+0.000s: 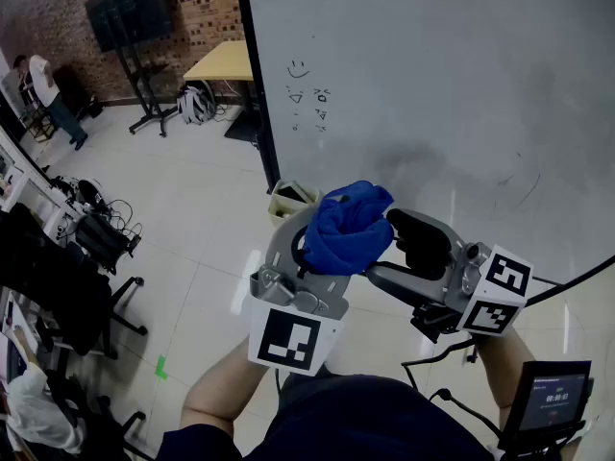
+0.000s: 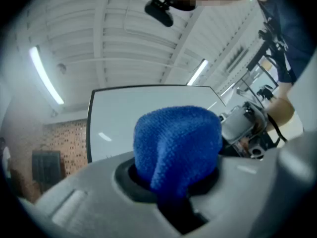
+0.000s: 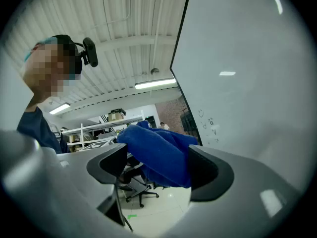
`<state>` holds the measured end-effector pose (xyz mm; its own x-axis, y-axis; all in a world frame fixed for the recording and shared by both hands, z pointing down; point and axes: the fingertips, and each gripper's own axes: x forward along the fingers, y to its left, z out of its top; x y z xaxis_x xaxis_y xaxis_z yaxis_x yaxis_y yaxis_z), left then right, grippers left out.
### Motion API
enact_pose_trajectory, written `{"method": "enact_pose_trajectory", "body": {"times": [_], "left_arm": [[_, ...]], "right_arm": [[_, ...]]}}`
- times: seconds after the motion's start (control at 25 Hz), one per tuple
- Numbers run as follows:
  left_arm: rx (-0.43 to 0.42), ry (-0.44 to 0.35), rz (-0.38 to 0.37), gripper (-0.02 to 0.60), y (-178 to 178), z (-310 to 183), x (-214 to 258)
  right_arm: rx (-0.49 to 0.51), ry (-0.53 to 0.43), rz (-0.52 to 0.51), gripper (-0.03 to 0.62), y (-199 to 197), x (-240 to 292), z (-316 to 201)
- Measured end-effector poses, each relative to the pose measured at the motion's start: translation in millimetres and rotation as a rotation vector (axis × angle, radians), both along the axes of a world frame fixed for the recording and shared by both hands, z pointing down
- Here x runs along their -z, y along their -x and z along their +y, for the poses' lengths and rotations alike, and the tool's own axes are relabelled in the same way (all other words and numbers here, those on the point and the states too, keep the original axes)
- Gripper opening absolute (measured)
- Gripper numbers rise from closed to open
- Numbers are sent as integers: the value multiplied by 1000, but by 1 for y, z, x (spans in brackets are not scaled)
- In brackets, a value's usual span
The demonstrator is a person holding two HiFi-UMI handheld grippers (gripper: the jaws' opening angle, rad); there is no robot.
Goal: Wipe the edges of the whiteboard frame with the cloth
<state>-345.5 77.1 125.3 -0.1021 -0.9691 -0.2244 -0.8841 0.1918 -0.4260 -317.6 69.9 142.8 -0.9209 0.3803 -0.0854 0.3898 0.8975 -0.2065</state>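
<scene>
A bunched blue cloth (image 1: 348,227) sticks up out of my left gripper (image 1: 332,257), which is shut on it in front of my body. In the left gripper view the cloth (image 2: 176,143) fills the gap between the grey jaws of the left gripper (image 2: 173,182). My right gripper (image 1: 399,229) comes in from the right with its jaws wide apart. The cloth (image 3: 158,155) lies between them, against the right pad and clear of the left one. The whiteboard (image 1: 432,84) stands ahead, its black left frame edge (image 1: 258,94) running down to the floor.
A small bin (image 1: 288,200) sits at the board's foot. Behind are a wooden table (image 1: 221,60) and a screen on a stand (image 1: 130,8). Office chairs (image 1: 96,248) crowd the left. A small display (image 1: 553,392) stands at lower right.
</scene>
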Motion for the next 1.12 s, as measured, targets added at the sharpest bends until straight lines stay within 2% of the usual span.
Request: {"method": "enact_pose_trajectory", "body": {"times": [0.12,0.2,0.36,0.52,0.64,0.72,0.8,0.84,1.0,1.12], "left_arm": [[-40,-116,-102,91,14,17,59],[-71,-164,-155,95,26,21,85],[-98,-166,-229,100,46,-12,97],[-52,-212,-263,114,65,-32,114],[-18,-255,-364,125,72,-25,139],[6,-273,-466,161,73,-28,162],[50,-293,-565,198,79,-36,187],[68,-311,-590,214,83,-38,200],[96,-419,-579,262,92,-30,241],[130,-490,-604,295,94,-16,261]], "right_arm": [[48,1,-15,384,31,51,22],[77,7,-32,383,51,82,32],[121,-60,-72,383,88,115,23],[149,-151,-126,383,113,130,8],[179,-230,-171,326,121,150,10],[219,-226,-171,246,124,172,0],[255,-203,-178,211,130,197,-12],[260,-204,-193,208,133,209,-16],[236,-258,-264,210,138,247,-13],[240,-315,-293,213,139,265,-3]]}}
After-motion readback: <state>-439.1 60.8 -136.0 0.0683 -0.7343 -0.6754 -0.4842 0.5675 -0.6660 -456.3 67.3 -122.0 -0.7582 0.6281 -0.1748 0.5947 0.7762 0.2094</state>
